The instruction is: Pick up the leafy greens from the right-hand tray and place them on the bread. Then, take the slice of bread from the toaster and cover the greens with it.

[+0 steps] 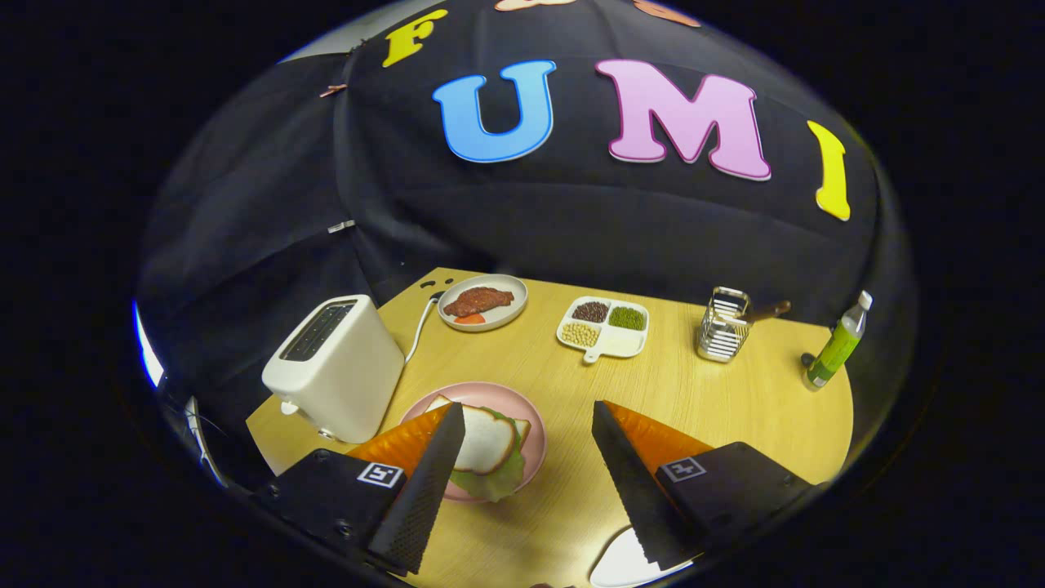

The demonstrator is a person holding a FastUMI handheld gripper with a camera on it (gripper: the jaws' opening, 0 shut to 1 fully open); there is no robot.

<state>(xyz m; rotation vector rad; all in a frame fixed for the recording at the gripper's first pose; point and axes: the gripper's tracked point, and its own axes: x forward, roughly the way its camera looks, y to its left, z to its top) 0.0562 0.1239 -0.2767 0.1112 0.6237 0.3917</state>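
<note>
A pink plate [531, 420] lies on the wooden table just ahead of my left finger. On it a slice of bread [488, 441] lies on top of leafy greens [500, 483], whose green edge sticks out under the slice; another bread edge [438, 402] shows beneath. The white toaster [339, 367] stands left of the plate, its slots dark. My gripper [526, 420] hovers above the table, open, with nothing between its fingers; the left finger overlaps the plate's near side.
Beyond the plate sit a grey plate with meat [483, 301] and a white divided tray of beans [604, 327]. A wire holder [722, 335] and a green bottle [837, 343] stand to the right. A white tray's edge [624, 563] shows below the right finger.
</note>
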